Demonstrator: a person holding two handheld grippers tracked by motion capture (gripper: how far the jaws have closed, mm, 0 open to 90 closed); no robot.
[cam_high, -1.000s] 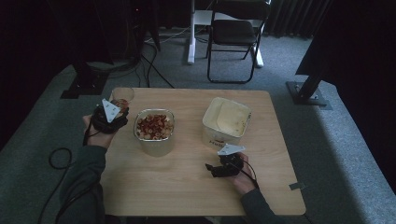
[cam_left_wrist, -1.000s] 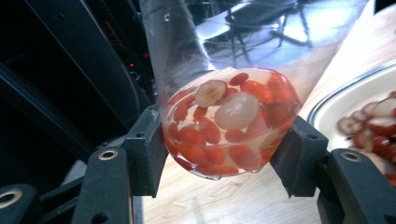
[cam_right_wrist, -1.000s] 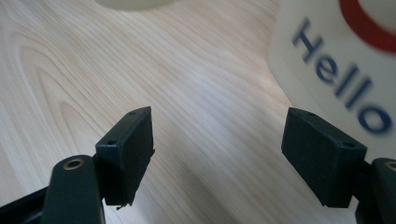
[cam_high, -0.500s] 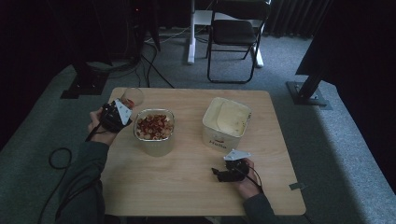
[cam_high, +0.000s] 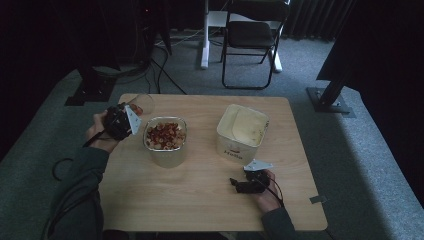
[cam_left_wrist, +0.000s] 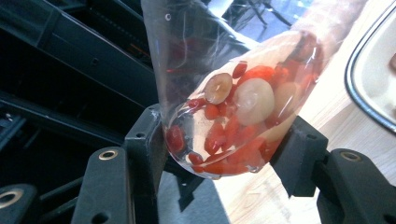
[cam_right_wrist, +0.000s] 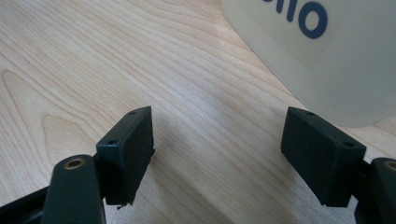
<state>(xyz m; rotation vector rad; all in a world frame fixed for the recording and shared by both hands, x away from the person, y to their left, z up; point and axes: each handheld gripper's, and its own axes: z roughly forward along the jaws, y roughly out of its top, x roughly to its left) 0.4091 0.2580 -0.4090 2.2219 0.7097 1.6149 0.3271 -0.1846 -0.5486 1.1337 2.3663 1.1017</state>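
My left gripper (cam_high: 131, 112) is shut on a clear glass (cam_high: 141, 104) at the table's far left corner. In the left gripper view the glass (cam_left_wrist: 233, 93) is tilted between the jaws of the left gripper (cam_left_wrist: 224, 154), with red berries and pale round fruits lying in its lower part. Just to its right stands a metal-rimmed container (cam_high: 165, 150) of the same red mix, its rim (cam_left_wrist: 369, 79) at the view's edge. My right gripper (cam_high: 235, 184) rests open near the front right, its jaws (cam_right_wrist: 217, 140) wide apart over bare wood, beside a cream tub (cam_high: 242, 130) with blue lettering (cam_right_wrist: 327, 46).
The wooden table (cam_high: 200, 200) ends close behind the glass and to the left of my left hand. A folding chair (cam_high: 250, 35), dark stand bases (cam_high: 90, 90) and cables lie on the carpet beyond. Bare wood stretches between the two containers and the front edge.
The left gripper has swung the glass a little farther back and to the right, tilting it. The right gripper has slid slightly rightward, toward the front edge, still open.
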